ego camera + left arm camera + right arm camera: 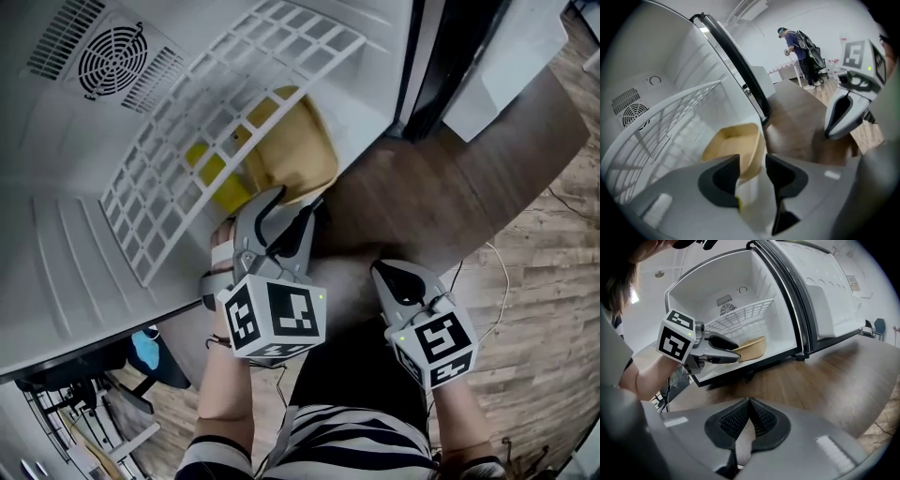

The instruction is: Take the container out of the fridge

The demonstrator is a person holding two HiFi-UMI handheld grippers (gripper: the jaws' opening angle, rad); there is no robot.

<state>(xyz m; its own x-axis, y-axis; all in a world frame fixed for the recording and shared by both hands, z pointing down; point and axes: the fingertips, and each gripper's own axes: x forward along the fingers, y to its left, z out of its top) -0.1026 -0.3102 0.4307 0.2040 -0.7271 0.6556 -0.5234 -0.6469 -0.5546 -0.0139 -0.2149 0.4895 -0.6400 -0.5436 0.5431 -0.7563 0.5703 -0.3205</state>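
The wire shelf [223, 124] hides much of the container [292, 157] beneath it

Bright, even indoor light around me, white fridge [66, 244] walls washed pale, faint shadow of the wire shelf [670, 105] on them, both my gripper views bent into fisheye circles with dark corners, jaws of my left gripper [752, 161] close and blurred.

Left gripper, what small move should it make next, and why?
Probably ease the left gripper forward: its jaws stand apart and empty, and the container lies just beyond them, so its near rim should come between them before any closing.
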